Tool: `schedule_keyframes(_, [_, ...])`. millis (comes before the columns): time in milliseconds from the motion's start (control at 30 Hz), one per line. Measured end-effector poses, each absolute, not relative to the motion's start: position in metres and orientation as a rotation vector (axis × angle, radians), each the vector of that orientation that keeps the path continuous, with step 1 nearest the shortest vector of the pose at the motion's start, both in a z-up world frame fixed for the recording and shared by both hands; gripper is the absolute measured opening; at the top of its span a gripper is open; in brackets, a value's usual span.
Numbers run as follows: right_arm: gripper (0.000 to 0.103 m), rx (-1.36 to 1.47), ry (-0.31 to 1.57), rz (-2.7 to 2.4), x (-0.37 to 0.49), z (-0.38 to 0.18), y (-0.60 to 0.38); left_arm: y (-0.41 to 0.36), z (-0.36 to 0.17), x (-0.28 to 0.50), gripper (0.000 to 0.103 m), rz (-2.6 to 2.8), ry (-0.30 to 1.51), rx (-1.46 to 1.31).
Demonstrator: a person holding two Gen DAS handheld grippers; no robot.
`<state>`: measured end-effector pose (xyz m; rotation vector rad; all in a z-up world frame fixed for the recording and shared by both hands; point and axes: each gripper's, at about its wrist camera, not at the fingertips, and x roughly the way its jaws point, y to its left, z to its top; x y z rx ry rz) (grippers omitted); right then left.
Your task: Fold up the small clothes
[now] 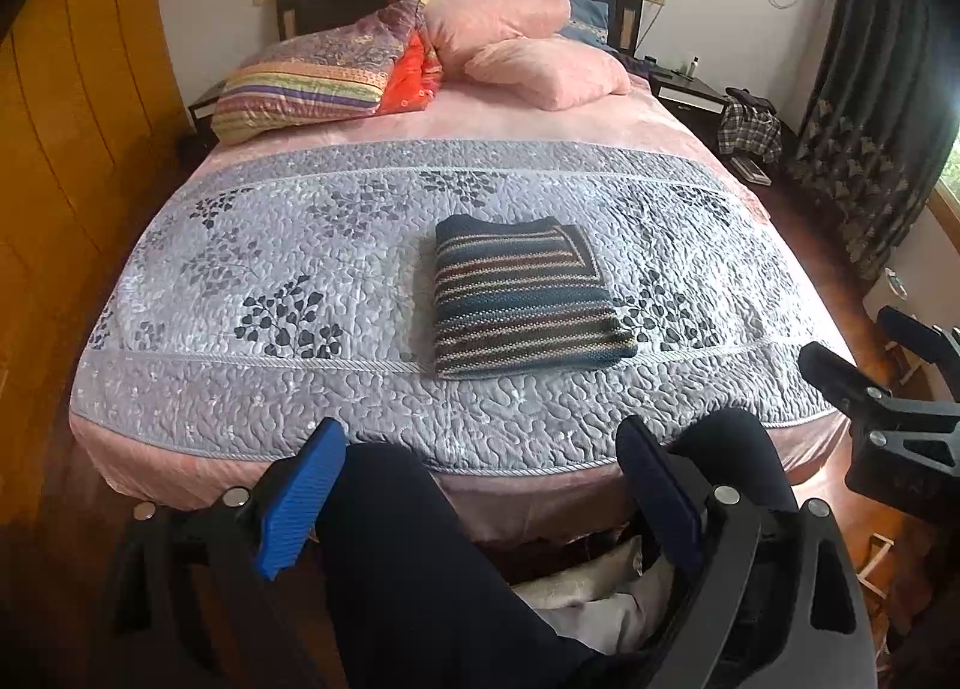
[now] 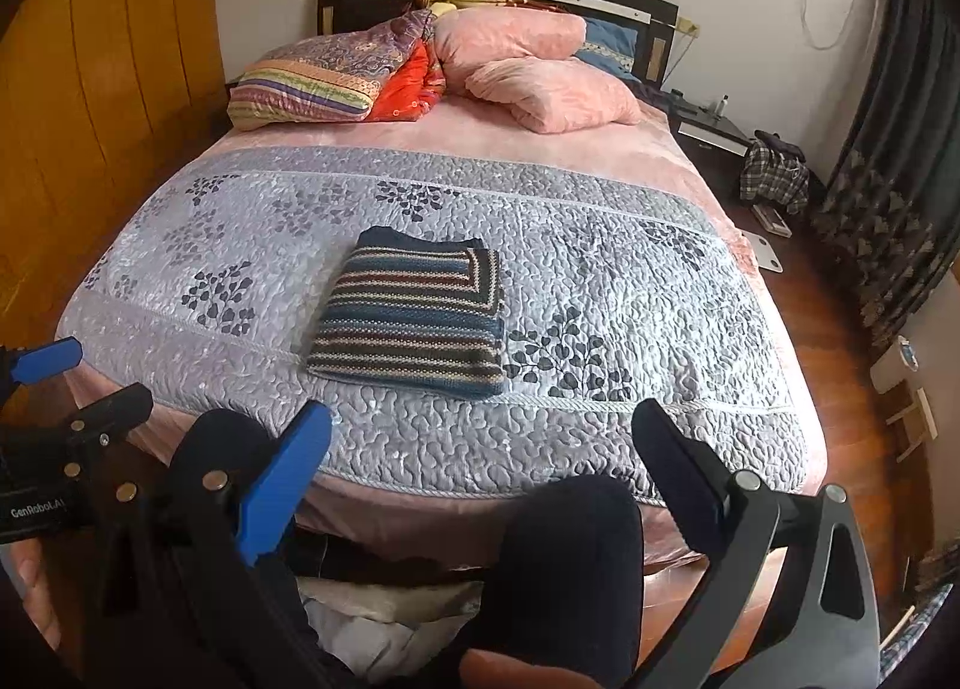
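Sweater (image 1: 525,299) lay folded square on bed (image 1: 240,389), near edge. Left tool (image 1: 480,485) and right tool (image 2: 480,473) hung spread, empty, off the foot. Fold judged complete; next: fetch another garment.

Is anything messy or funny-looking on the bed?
Not much. The striped knitted sweater lies neatly folded on the grey quilted bedspread. Only the pink fluffy pillows and the colourful striped quilt are heaped loosely at the headboard. A checked cloth is bunched beside the bed.
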<state>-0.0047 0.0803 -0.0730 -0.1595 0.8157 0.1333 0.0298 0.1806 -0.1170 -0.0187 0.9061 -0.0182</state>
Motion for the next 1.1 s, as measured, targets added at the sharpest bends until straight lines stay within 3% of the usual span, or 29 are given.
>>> schedule_keyframes(1100, [0.100,-0.161,0.807,0.152,-0.0024,-0.0766,0.0856,0.1800,-0.1140,0.0317,0.092,-0.003,0.904,-0.005])
